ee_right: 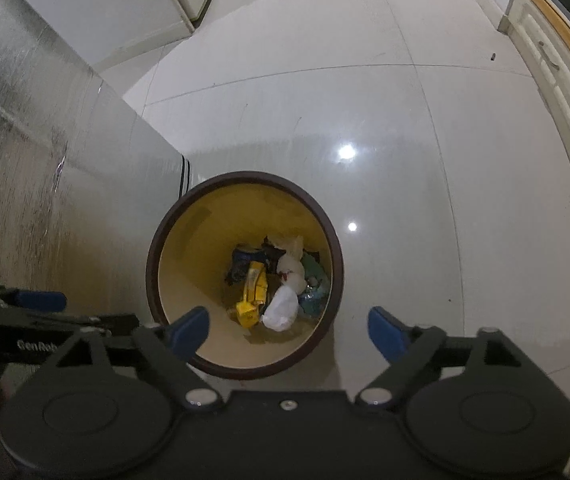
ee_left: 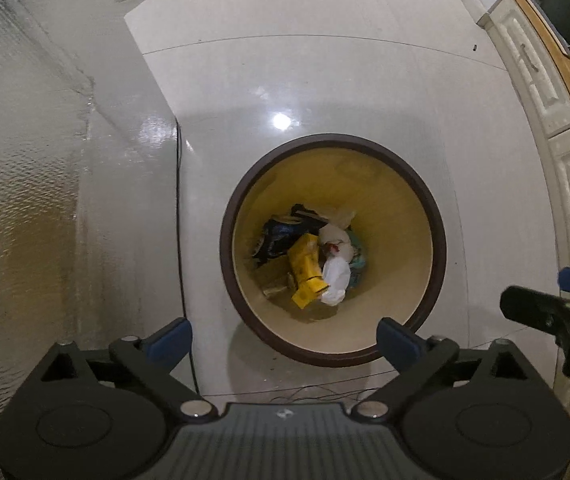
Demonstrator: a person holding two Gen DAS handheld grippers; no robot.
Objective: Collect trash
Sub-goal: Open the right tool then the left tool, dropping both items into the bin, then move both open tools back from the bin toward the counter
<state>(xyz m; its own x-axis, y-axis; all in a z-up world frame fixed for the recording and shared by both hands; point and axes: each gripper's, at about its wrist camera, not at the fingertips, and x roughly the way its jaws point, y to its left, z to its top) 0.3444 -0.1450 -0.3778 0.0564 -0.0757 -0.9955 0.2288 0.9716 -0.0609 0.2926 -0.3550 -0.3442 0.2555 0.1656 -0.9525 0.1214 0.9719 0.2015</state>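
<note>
A round bin with a dark brown rim (ee_left: 229,208) (ee_right: 153,256) and a yellow inside stands on the pale tiled floor. At its bottom lie a yellow packet (ee_left: 305,268) (ee_right: 253,292), a white crumpled bag (ee_left: 336,274) (ee_right: 281,306), a dark blue wrapper (ee_left: 277,236) (ee_right: 245,262) and other scraps. My left gripper (ee_left: 285,344) hangs above the bin's near rim, open and empty. My right gripper (ee_right: 289,334) is also open and empty over the bin's near edge. Each gripper shows at the edge of the other's view: the right gripper (ee_left: 557,304), the left gripper (ee_right: 41,320).
A shiny metal-faced appliance (ee_left: 45,200) (ee_right: 25,140) stands close on the left of the bin. White cabinet drawers (ee_left: 545,92) (ee_right: 557,68) under a wooden counter run along the right. Thin wires (ee_left: 317,392) lie on the floor near the bin.
</note>
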